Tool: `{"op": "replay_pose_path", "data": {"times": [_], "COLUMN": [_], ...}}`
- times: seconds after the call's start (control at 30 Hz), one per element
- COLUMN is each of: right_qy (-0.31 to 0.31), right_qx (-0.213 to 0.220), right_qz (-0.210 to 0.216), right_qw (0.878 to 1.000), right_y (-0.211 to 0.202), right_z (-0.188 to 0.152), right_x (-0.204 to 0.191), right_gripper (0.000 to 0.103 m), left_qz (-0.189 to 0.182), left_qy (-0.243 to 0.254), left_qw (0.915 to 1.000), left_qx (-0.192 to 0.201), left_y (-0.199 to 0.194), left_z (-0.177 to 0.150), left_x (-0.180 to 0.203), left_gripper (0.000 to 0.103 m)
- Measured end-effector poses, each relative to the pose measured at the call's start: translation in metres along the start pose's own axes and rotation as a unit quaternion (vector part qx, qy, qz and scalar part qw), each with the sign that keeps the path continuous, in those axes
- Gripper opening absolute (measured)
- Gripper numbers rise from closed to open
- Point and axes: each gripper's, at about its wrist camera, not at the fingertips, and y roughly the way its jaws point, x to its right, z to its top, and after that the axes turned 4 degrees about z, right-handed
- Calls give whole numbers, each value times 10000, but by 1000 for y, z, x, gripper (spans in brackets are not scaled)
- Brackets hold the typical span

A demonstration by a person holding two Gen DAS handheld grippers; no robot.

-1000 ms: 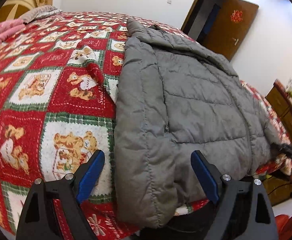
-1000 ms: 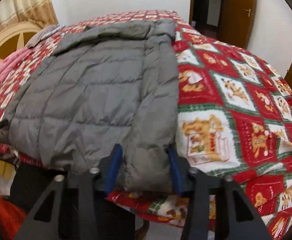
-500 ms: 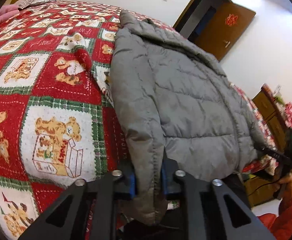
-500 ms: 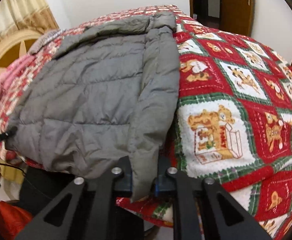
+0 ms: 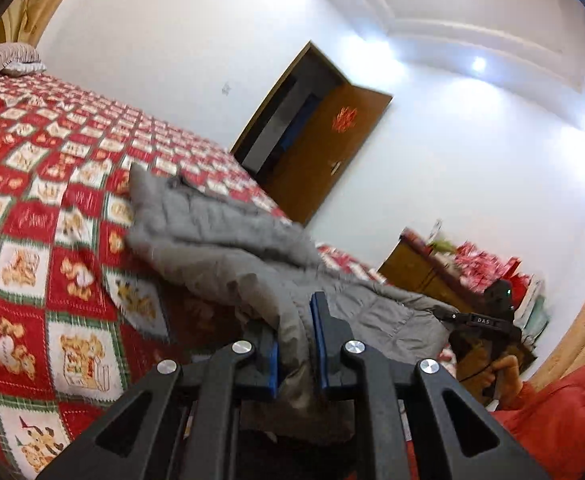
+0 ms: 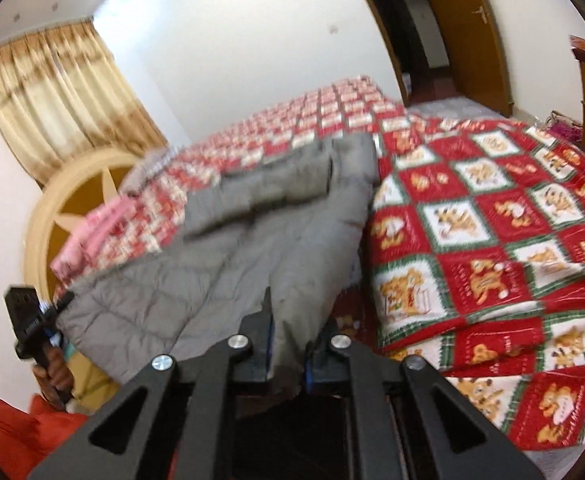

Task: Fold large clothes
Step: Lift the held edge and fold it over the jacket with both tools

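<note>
1. While the grey padded jacket (image 5: pixel 220 240) lies partly on the bed (image 5: pixel 32 200), its near hem is raised off the red-and-green bear-pattern quilt (image 6: pixel 492 240), and the collar end rests further up the bed.
2. On one hem corner the left gripper (image 5: pixel 297 344) has its blue-padded fingers (image 5: pixel 319 332) pressed together on a fold of the grey fabric, which bunches between them and hangs below.
3. On the other hem corner the right gripper (image 6: pixel 286 352) pinches the jacket edge the same way, with cloth filling the narrow gap between its jaws.
4. Both grippers have just been closing, and the jacket is caught in each.
5. Between the two held corners the hem sags and shows its lining side in the left wrist view.
6. A hand (image 5: pixel 500 376) in a red sleeve (image 5: pixel 564 412) holds the right gripper's handle.
7. A wooden door (image 5: pixel 324 152) stands open beyond the bed, and a yellow curtain (image 6: pixel 56 92) hangs behind the headboard (image 6: pixel 52 216).
</note>
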Motion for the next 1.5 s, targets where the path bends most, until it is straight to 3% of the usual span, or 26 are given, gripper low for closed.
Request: {"op": "replay_pose_path", "data": {"times": [0.17,0.37,0.5,0.7,0.8,0.87,1.0,1.07,1.27,1.4,1.5], "right_qy": [343,82,-10,241,433,511,481,530,729,787,812], "right_qx": [477,795,876,664,522,406,200,156,275,187,12], "right_qz": [571,682,352,-431,-854,-1025,-1427,-1487,-1153,-1200,-1197], "right_qw": [9966,9945,9955,9966,9940,9926,9884,9873,9903,9895,9895], "right_y": [-16,9,70,190,248,281,343,362,390,392,394], "right_z": [24,95,159,226,241,241,232,225,205,204,208], "right_x": [-1,-7,-4,34,67,85,113,124,144,147,147], "right_gripper": [13,13,13,13,13,13,16,18,19,19,20], "left_qz": [-233,638,1399,2285,2675,2976,3381,3357,3016,3110,2779], "left_qy": [-598,-1056,-1112,-1281,-1171,-1255,-1390,-1567,-1658,-1584,-1882], "left_qw": [9973,9920,9839,9647,9554,9445,9268,9243,9380,9360,9395], "left_qx": [363,263,39,-265,-433,-606,-864,-923,-411,-452,-681], "left_y": [-9,36,98,189,239,273,311,319,321,323,321], "left_z": [31,105,150,182,189,186,172,157,125,125,135], "left_x": [-16,-46,-78,-130,-155,-180,-211,-228,-246,-241,-249], "left_gripper": [13,13,14,14,14,14,14,15,18,18,19]}}
